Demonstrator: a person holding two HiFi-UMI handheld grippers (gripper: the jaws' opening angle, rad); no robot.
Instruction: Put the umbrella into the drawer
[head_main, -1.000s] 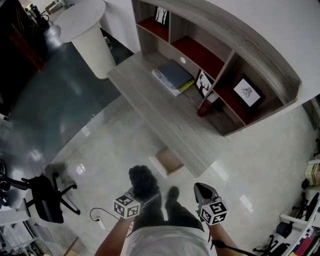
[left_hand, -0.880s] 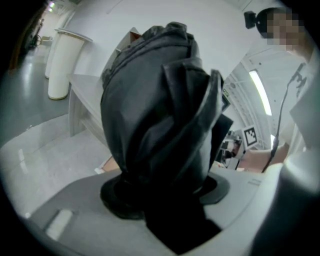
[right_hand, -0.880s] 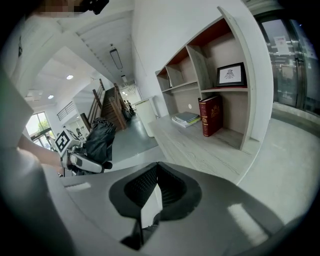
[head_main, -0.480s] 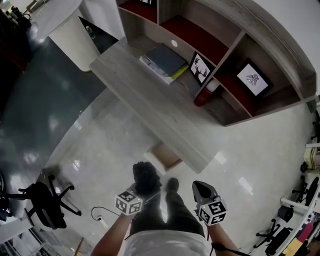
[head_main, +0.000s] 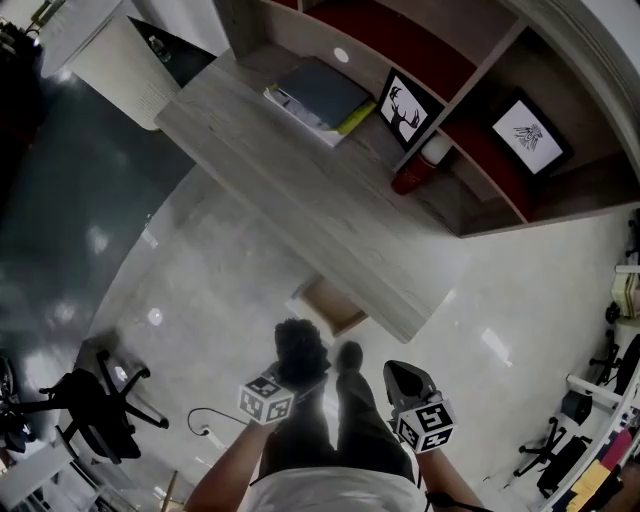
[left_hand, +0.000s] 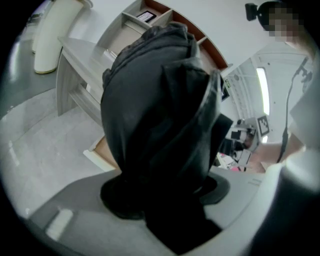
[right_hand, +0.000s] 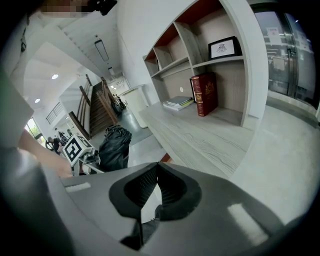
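Note:
The folded black umbrella (head_main: 300, 350) is bunched fabric that fills the left gripper view (left_hand: 157, 110). My left gripper (head_main: 292, 374) is shut on its lower end (left_hand: 160, 197). My right gripper (head_main: 405, 380) hangs beside it to the right, jaws shut with nothing between them (right_hand: 157, 166). The umbrella also shows at the left of the right gripper view (right_hand: 114, 148). The open drawer (head_main: 331, 306), low under the desk's near edge, shows a light wooden inside (left_hand: 101, 148). It lies just ahead of both grippers.
The grey wooden desk (head_main: 300, 195) carries stacked books (head_main: 318, 97) and a red book (head_main: 412, 172), with shelves and framed pictures (head_main: 526, 133) behind. A black office chair (head_main: 92, 408) and a floor cable (head_main: 205, 425) lie to the left. The person's legs are below.
The desk and open drawer have drawn closer and larger in the head view. Both grippers have sunk a little, the left still shut on the umbrella, the right still shut.

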